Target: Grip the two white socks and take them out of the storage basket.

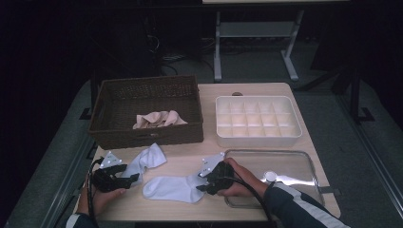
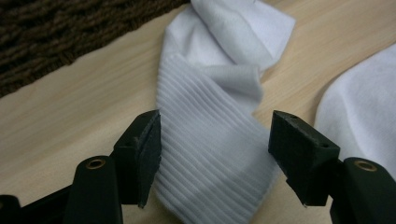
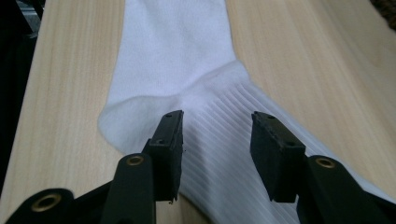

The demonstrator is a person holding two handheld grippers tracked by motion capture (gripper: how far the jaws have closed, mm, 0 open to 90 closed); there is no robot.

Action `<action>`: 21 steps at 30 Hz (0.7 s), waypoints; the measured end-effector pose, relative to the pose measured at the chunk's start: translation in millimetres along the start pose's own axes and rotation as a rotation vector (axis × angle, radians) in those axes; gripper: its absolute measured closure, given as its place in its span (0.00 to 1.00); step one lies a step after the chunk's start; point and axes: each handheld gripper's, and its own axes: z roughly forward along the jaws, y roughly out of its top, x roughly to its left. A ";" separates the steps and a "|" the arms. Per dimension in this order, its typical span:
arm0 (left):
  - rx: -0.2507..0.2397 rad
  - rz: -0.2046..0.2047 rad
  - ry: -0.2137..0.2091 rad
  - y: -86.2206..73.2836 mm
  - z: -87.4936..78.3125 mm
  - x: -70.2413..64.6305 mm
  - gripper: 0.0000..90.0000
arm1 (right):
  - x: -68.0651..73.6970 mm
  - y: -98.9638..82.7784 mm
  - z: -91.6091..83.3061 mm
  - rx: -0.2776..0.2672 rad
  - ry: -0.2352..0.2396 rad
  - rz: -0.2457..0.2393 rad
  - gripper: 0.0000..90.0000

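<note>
High view: two plain white socks (image 1: 172,188), no readable writing.

On your desk (image 1: 180,211) the basket (image 1: 147,133) sits back left (a cloth (image 1: 159,118) in it), the divided box (image 1: 256,122) to its right, the tray (image 1: 290,164) before that box, two socks (image 1: 173,187) lying before the basket.

Basket's beige cloth (image 1: 159,119), perhaps socks
</note>
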 end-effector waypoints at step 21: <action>-0.150 0.051 -0.151 34.6 -5.8 -12.2 0.93 | -24.2 -10.0 3.7 -0.032 -0.005 0.105 0.70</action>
